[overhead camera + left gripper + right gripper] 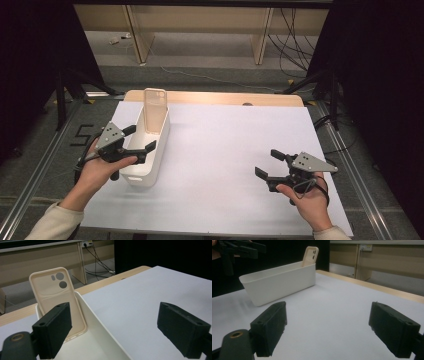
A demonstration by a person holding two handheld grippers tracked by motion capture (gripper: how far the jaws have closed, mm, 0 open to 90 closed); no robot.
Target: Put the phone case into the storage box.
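A cream phone case (154,111) stands upright, leaning against the far end wall inside a long white bin (159,150) at the left of the white table. In the left gripper view the phone case (56,297) shows its back with camera holes, inside the bin (100,322). My left gripper (141,138) is open, held over the bin's near half with nothing between its jaws. My right gripper (269,162) is open too, low over the table at the right, and faces the bin (279,281) and the phone case (310,255) from afar.
The white sheet (225,150) covers a wooden table whose far edge (215,97) shows. Beyond it lie a floor with cables (292,45) and wooden furniture legs. Black stands rise at both sides, and metal rails run along the table's left and right.
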